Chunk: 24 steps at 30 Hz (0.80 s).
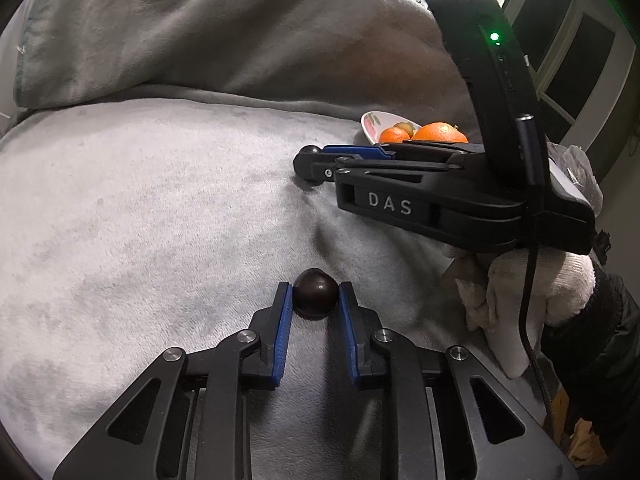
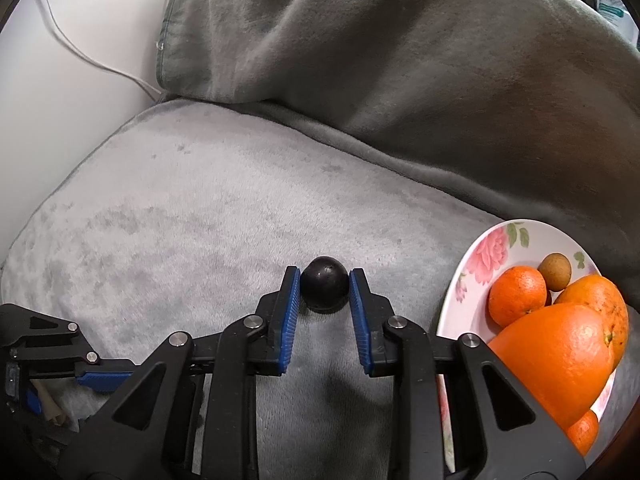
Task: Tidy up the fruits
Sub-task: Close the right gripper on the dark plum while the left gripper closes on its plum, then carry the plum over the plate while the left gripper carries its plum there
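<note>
Plum [image 1: 315, 294], dark, round and smooth, sits at the tips of the left gripper [image 1: 315, 285], resting on the blanket [image 1: 160, 200]. The jaws are narrowed to the fruit's width and the blue ribbed pads [image 1: 283, 320] meet it on both sides, pinching it only at the very ends of the fingers.

A second plum [image 2: 324, 289], equally dark with a faintly pitted, dull skin, lies the same way in the right gripper [image 2: 325, 276]: pads pressed against its left and right flanks, its underside on the blanket. In the left wrist view this gripper lies ahead and to the right of the left one, side-on, with the plum at its tip, and a white-gloved hand [image 1: 520, 292] grips its handle.

Both grippers are black plastic with metal rivets at the joints.

Just right of the right gripper lies a glossy white plate [image 2: 520, 254] printed with pink roses. It holds several oranges [image 2: 556, 356] with pebbled skin and one small brown fruit [image 2: 554, 272] touching them at the far side.

The blanket is pale grey plush, soft and slightly mottled. Beyond both grippers a darker grey heap [image 2: 400, 60] of similar fabric rises in thick folds
</note>
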Tool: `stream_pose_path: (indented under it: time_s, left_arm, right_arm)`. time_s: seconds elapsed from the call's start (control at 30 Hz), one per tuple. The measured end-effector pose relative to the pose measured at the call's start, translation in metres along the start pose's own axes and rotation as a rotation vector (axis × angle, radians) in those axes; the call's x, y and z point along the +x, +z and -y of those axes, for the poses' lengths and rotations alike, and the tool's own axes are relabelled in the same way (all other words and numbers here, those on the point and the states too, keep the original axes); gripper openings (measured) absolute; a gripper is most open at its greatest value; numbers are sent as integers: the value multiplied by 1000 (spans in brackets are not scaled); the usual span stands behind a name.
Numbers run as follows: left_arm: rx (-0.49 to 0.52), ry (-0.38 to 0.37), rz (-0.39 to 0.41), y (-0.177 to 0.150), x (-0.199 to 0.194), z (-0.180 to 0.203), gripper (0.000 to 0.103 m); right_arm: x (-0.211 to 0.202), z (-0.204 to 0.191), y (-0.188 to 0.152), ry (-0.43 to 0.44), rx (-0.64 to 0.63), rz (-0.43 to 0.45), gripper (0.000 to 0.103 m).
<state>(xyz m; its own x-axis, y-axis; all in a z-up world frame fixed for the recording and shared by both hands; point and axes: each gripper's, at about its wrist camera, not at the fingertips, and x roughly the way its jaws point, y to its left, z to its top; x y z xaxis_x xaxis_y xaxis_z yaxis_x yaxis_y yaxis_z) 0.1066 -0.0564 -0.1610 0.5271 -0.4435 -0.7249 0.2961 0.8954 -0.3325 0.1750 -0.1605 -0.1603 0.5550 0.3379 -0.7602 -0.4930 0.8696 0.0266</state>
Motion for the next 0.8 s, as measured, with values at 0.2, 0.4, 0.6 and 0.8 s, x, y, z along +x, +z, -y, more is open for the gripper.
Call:
stream_pose_path:
  time_s: [0.2, 0.4, 0.6, 0.8]
  left_arm:
    - [5, 1, 10, -2, -5, -1, 21]
    - [9, -5, 27, -3, -15, 2, 21]
    - [5, -12, 54, 1, -26, 1, 21]
    - [10, -17, 84, 12, -34, 2, 21]
  right_arm:
    - [-10, 2, -2, 12, 11, 19, 26]
    - [-29, 5, -5, 28, 24, 59, 26]
    - [-62, 10, -20, 41, 45, 117, 26]
    - [-100, 24, -42, 35, 106, 171, 26]
